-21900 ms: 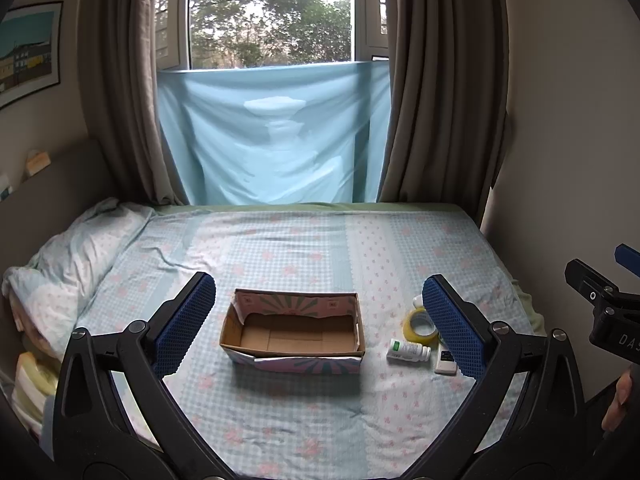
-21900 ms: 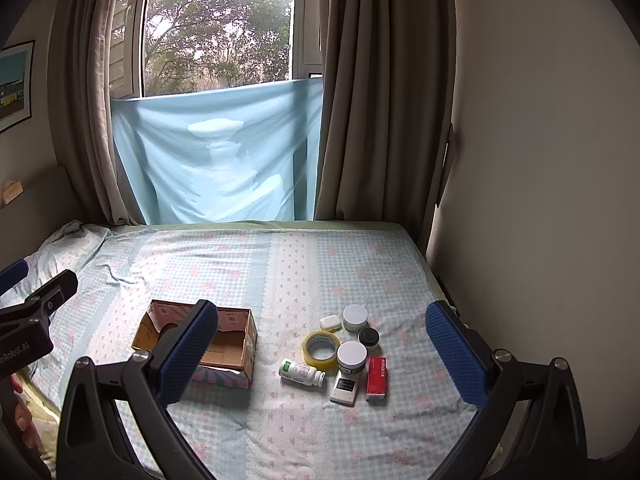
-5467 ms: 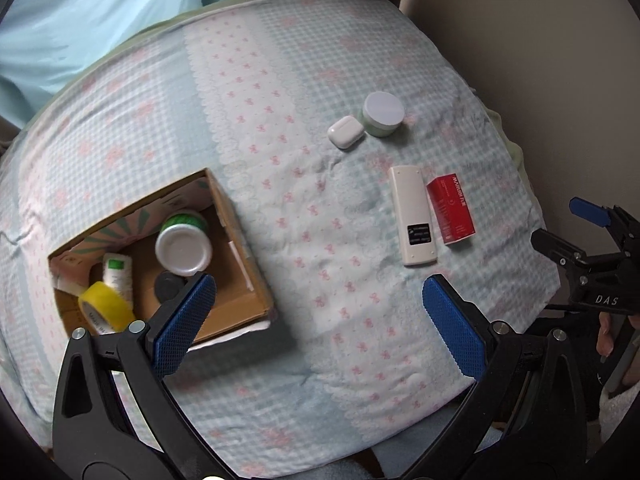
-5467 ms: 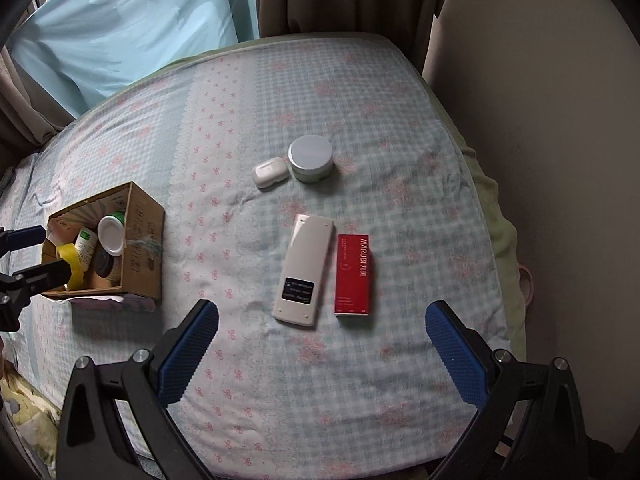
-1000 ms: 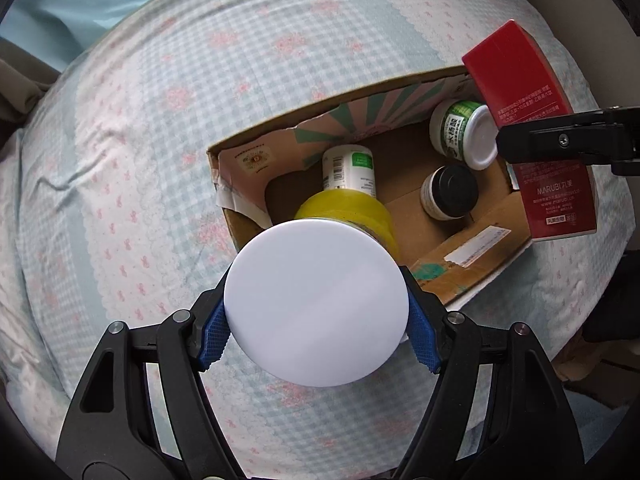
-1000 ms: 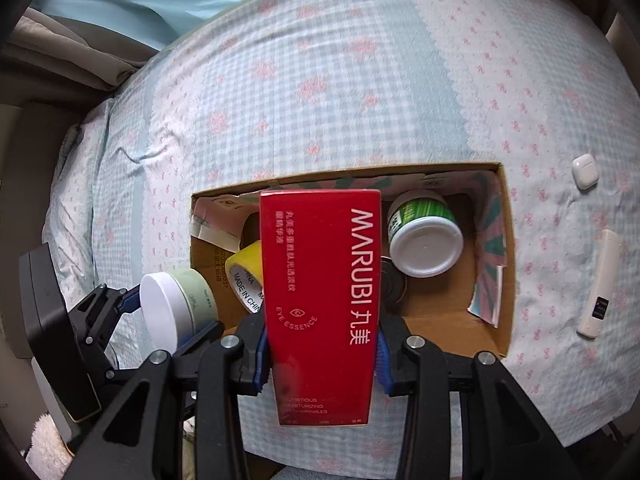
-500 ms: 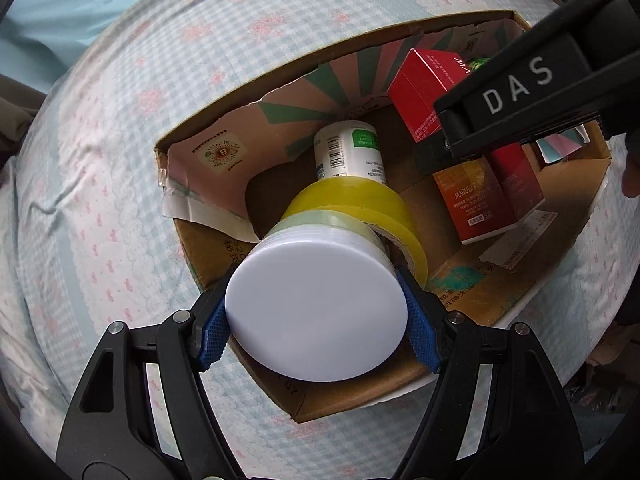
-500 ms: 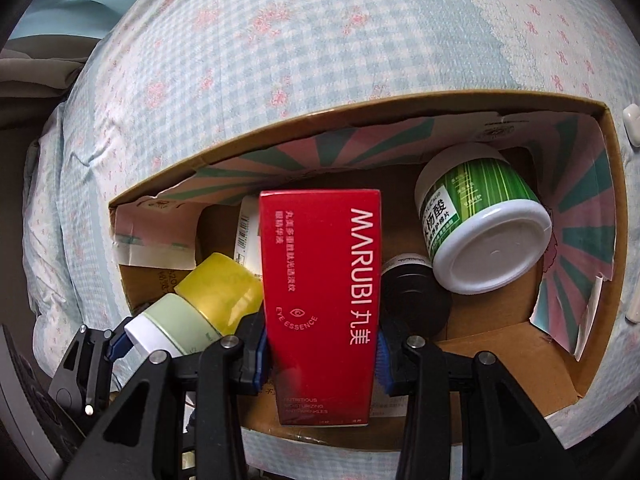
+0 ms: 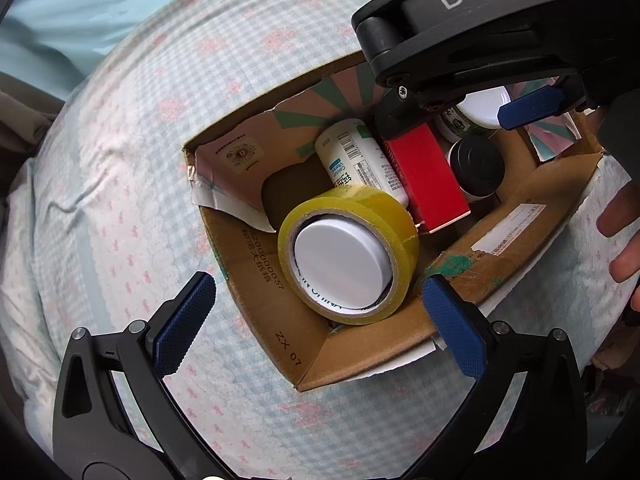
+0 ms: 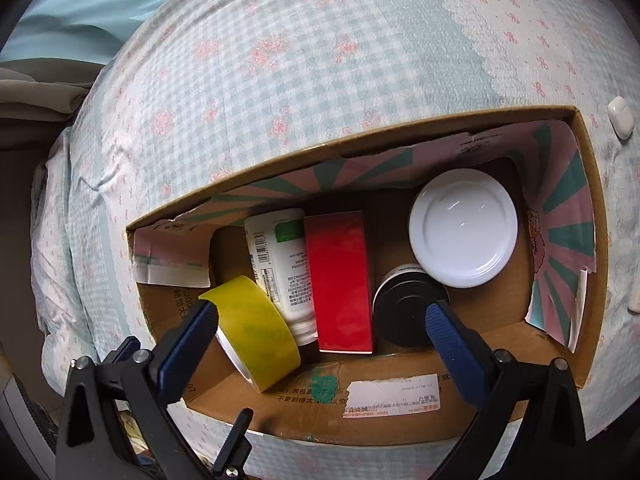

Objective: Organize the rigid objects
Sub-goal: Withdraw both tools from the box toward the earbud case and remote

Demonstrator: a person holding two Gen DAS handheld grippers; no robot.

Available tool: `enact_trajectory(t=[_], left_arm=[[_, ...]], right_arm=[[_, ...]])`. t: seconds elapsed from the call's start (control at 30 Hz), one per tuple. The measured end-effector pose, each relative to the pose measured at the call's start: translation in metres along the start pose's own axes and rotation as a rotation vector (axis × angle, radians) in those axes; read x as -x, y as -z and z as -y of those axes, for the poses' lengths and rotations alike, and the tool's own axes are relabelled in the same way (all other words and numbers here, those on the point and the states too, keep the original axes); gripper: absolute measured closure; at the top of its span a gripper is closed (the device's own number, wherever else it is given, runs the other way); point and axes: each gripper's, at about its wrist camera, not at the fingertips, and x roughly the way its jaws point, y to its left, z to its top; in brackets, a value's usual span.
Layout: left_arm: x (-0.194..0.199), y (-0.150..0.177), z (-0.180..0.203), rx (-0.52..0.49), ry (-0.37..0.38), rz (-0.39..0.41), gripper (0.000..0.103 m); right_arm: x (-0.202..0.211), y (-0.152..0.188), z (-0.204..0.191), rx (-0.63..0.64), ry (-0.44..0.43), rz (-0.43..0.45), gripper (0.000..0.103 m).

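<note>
The cardboard box (image 9: 260,288) (image 10: 400,400) sits on the bed. Inside lie the yellow tape roll (image 9: 400,208) (image 10: 252,328), the white-lidded jar (image 9: 340,258) resting in the roll's hole, a white bottle (image 9: 352,156) (image 10: 280,256), the red box (image 9: 424,172) (image 10: 340,280), a black-lidded jar (image 9: 476,166) (image 10: 408,312) and a green jar with white lid (image 10: 464,228). My left gripper (image 9: 312,320) is open and empty above the box's near corner. My right gripper (image 10: 320,340) is open and empty just above the red box.
The checked bed sheet (image 9: 140,120) surrounds the box. A white earbud case (image 10: 620,118) and the edge of the white remote (image 10: 636,296) lie on the sheet right of the box. The person's fingers (image 9: 620,248) show at the right.
My left gripper opened and dropped the white-lidded jar into the tape roll. My right gripper opened and left the red box lying in the box.
</note>
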Motion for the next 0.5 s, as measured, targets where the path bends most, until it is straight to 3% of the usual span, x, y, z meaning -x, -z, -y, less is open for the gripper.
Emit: enact_trajectory(t=[0.3,0.5], left_arm=[[0.022,-0.001,-0.008,-0.005,0.023,0.001,0.0],[0.051,0.002,-0.02,0.067,0.045,0.013,0.0]], right_arm=[[0.011,0.009,-0.009,0.032,0.033,0.025,0.0],[0.032,0.013,-0.016,0.086,0.083,0.05,0.0]])
